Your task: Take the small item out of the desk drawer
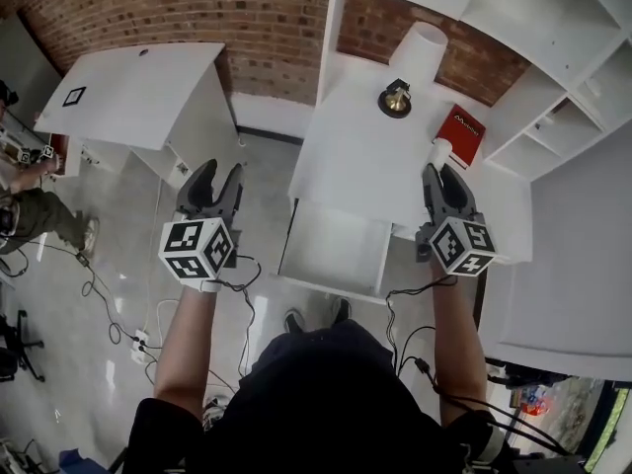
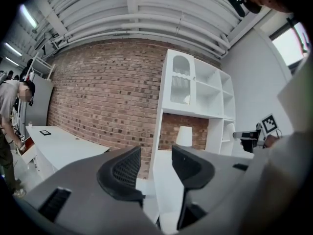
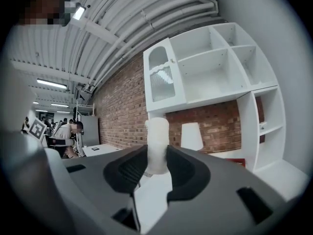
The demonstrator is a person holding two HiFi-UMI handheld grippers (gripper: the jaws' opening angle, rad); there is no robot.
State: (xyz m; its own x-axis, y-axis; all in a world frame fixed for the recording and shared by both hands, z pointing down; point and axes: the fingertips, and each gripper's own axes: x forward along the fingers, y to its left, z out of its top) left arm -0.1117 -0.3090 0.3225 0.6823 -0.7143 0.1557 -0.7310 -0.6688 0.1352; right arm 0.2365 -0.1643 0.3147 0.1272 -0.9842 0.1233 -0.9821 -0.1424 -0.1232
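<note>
Fingers of the right gripper [image 1: 443,176] grasp a small white cylinder [image 3: 157,141] over the white worktop [image 1: 365,156]; the drawer [image 1: 331,250] beneath stands open. Fingers of the left gripper [image 1: 219,176] are released, holding nothing.

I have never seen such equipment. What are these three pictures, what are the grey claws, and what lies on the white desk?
A person holds one grey hand-held gripper in each hand. The head view looks down from the person's head; the other two views look along each gripper's jaws. The left hand-held gripper is open and empty. The right hand-held gripper is closed on a small white cylinder. On the white desk are a white-shaded lamp and a red book; its drawer is open.
</note>
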